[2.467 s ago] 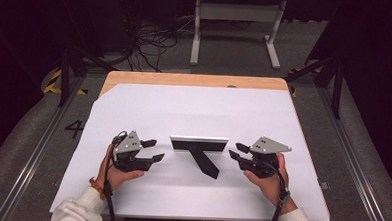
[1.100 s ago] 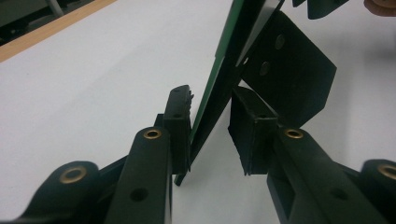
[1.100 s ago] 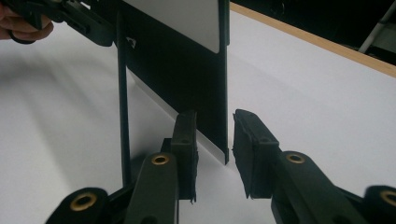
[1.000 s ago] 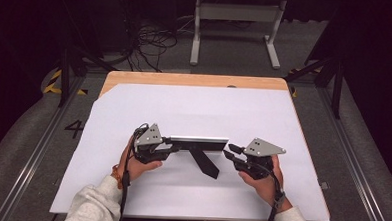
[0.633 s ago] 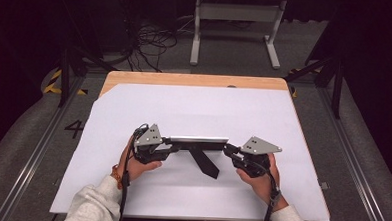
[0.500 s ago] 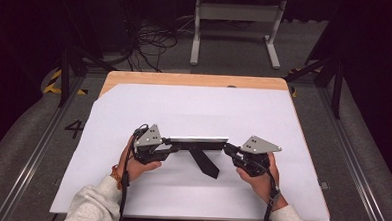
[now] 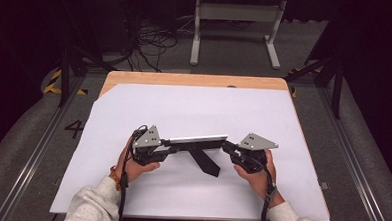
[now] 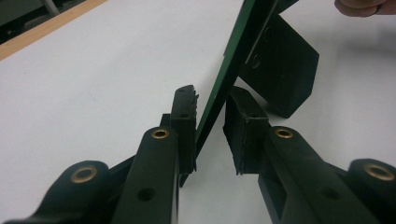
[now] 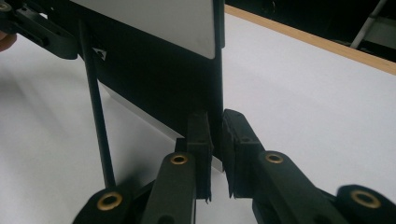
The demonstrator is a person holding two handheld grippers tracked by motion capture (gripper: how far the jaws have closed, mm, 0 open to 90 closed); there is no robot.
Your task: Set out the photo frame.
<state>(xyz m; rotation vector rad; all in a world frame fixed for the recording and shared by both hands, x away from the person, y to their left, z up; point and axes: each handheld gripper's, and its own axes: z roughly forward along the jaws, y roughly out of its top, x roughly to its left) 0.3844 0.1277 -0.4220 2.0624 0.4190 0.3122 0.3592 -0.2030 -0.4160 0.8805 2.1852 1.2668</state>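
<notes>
step: gripping panel (image 7: 195,140) both ends | left tongs (image 8: 210,128) closing, barely pinching | right tongs (image 9: 217,140) clamped on edge | next: lift level off bench (image 7: 184,105)

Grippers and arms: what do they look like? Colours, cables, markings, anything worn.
Both the left gripper and the right gripper are black, each topped by a grey three-cornered plate with small holes. Their jaws are black with ribbed pads and brass-coloured rivets. A black cable trails back from each along the forearm. Sleeves are light grey; a brownish band sits on the left wrist.
</notes>
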